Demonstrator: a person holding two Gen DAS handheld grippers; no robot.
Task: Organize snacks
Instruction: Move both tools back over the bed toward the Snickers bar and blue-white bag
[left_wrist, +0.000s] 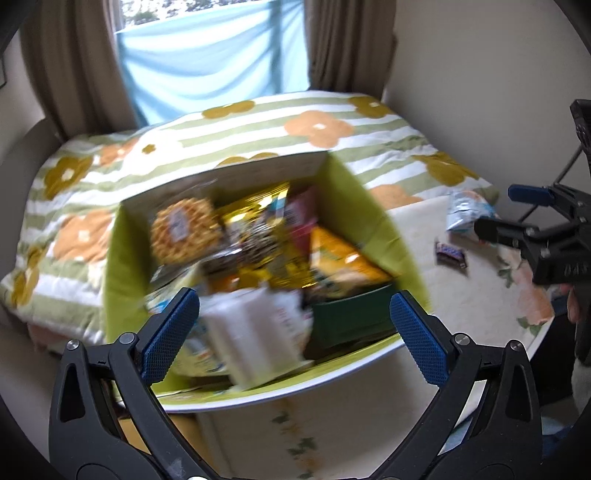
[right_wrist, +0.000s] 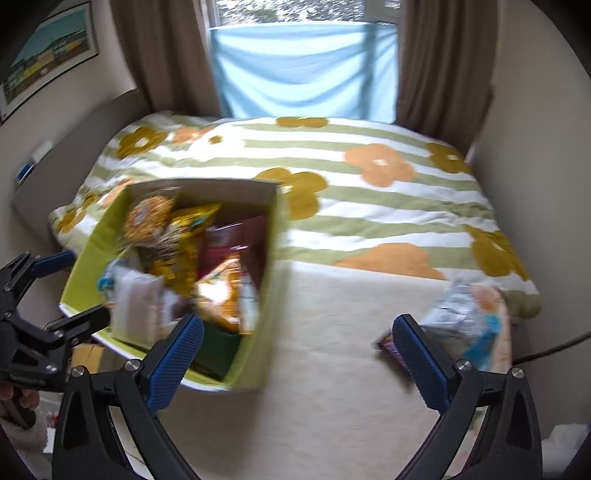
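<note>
Room's pretty cozy: a bed with a striped duvet (right_wrist: 369, 199) covered in big orange and mustard flowers, pushed right up against the window. Brown curtains (right_wrist: 439, 66) hang either side, with a light blue sheet (right_wrist: 303, 70) draped across the glass. Framed landscape picture (right_wrist: 48, 55) on the left wall.

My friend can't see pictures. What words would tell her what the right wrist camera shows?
The open right gripper hovers over a cream table, holding nothing. To its left is a green box stuffed with snacks; to its right lie a silvery-blue bag and a small dark candy bar. A flowered, striped bed lies behind.
</note>
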